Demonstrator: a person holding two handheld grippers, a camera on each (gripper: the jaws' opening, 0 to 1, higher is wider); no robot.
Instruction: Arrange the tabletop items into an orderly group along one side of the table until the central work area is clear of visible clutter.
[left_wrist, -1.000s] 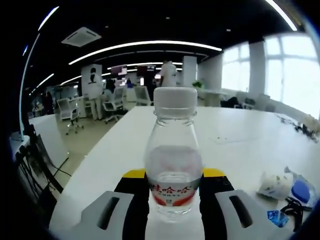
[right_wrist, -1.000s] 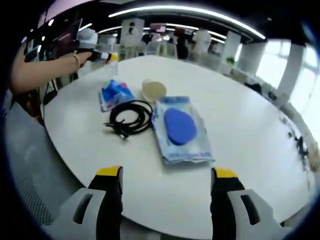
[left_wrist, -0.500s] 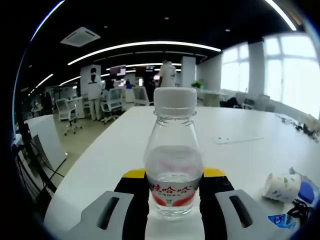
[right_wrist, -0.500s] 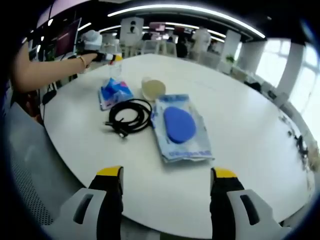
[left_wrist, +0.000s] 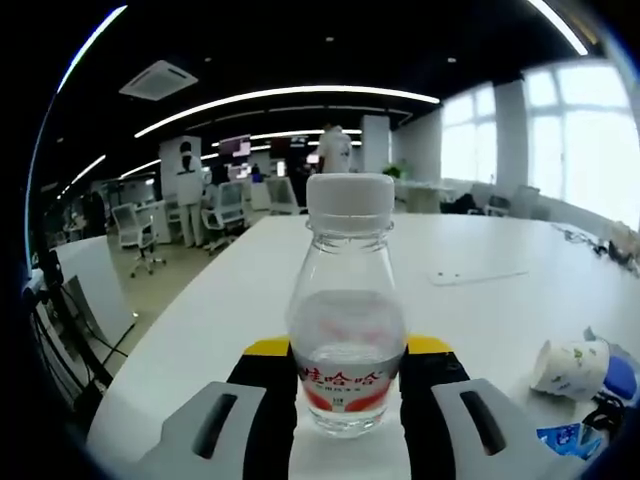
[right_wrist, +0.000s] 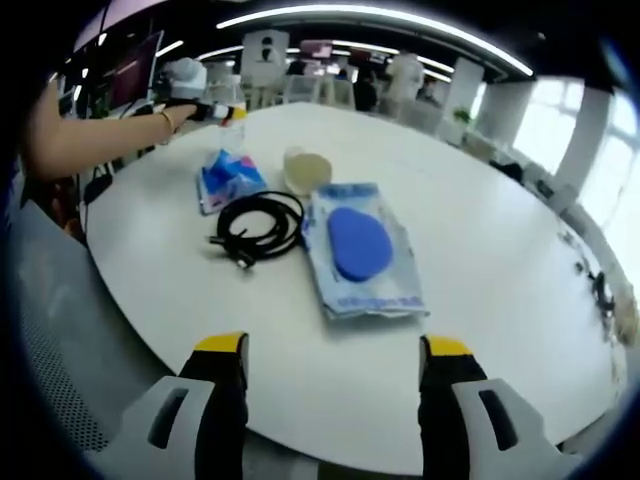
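Note:
A clear water bottle with a white cap and a red label stands upright between the jaws of my left gripper, which is shut on it just above the white table. In the right gripper view the same bottle shows far off at the table's left edge, held out by a person's arm. My right gripper is open above the near edge, nothing between its jaws. On the table lie a blue tissue pack, a coiled black cable, a tipped paper cup and a clear bag with a blue pad.
The tipped paper cup and a blue packet lie at the right in the left gripper view. Office chairs and people stand beyond the table. The table's right half is bare white.
The left gripper with the bottle has shifted slightly over the table; the cup sits a little further right in its view. The right gripper has barely moved.

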